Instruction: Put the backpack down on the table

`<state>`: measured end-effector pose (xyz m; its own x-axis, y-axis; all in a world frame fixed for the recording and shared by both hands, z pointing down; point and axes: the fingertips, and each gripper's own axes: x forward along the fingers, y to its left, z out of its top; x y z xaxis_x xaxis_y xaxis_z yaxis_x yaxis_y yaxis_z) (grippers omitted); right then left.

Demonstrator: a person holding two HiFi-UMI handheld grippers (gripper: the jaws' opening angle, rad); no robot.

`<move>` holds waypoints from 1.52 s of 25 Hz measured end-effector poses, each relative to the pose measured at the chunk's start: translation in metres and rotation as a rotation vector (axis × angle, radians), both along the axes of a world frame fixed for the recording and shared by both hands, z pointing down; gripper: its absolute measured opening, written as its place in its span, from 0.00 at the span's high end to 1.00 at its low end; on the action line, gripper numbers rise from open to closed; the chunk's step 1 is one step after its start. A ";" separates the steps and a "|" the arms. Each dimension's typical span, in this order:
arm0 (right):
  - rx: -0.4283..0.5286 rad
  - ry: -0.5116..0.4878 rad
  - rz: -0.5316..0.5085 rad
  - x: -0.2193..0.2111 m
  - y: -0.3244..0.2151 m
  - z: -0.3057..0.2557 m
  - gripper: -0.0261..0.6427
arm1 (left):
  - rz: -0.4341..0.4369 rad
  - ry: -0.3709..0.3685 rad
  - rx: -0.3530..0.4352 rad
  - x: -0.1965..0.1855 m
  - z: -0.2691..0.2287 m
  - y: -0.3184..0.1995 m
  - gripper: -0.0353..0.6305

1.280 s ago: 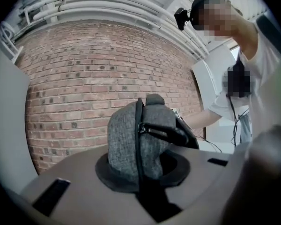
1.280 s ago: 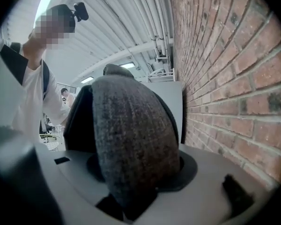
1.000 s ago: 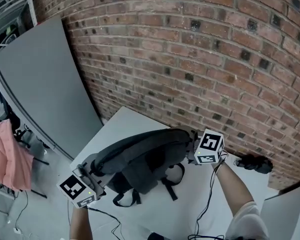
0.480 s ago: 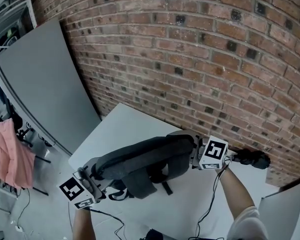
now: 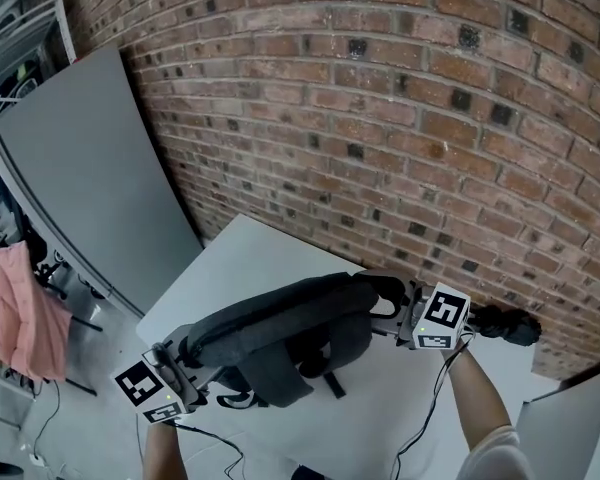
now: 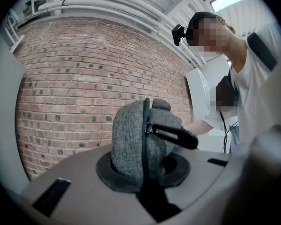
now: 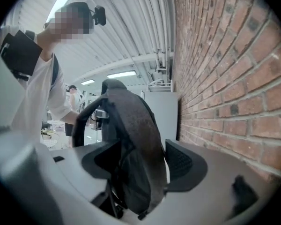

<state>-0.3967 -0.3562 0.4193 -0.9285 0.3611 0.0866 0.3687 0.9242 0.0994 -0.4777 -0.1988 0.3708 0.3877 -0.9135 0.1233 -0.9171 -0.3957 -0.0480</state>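
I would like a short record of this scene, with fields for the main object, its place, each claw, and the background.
object: gray backpack
place: stretched lengthwise between both claws, over the white table
contact with table: cannot tell
left claw: shut on one end of the backpack
right claw: opening, the other end between its jaws, one pad clear of the fabric
background: brick wall behind the table
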 end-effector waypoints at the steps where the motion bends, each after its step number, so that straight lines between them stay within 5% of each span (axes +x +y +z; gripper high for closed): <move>1: -0.014 0.000 0.023 0.004 -0.006 0.000 0.56 | -0.009 0.007 0.000 -0.003 0.000 0.001 0.85; 10: -0.043 0.037 0.248 0.036 -0.040 0.012 0.56 | -0.088 0.002 -0.003 0.009 -0.001 -0.004 0.84; 18: -0.079 0.130 0.553 0.087 -0.054 0.022 0.56 | -0.228 0.017 -0.038 0.050 0.001 -0.018 0.83; 25: -0.162 0.093 0.709 0.153 -0.013 0.025 0.58 | -0.196 -0.064 -0.056 0.119 0.013 -0.021 0.82; 29: -0.194 0.085 0.804 0.199 0.000 0.031 0.77 | -0.172 -0.103 -0.074 0.157 0.025 -0.019 0.82; 38: -0.235 0.133 0.963 0.277 0.006 0.056 0.86 | -0.103 -0.127 -0.121 0.214 0.047 -0.026 0.81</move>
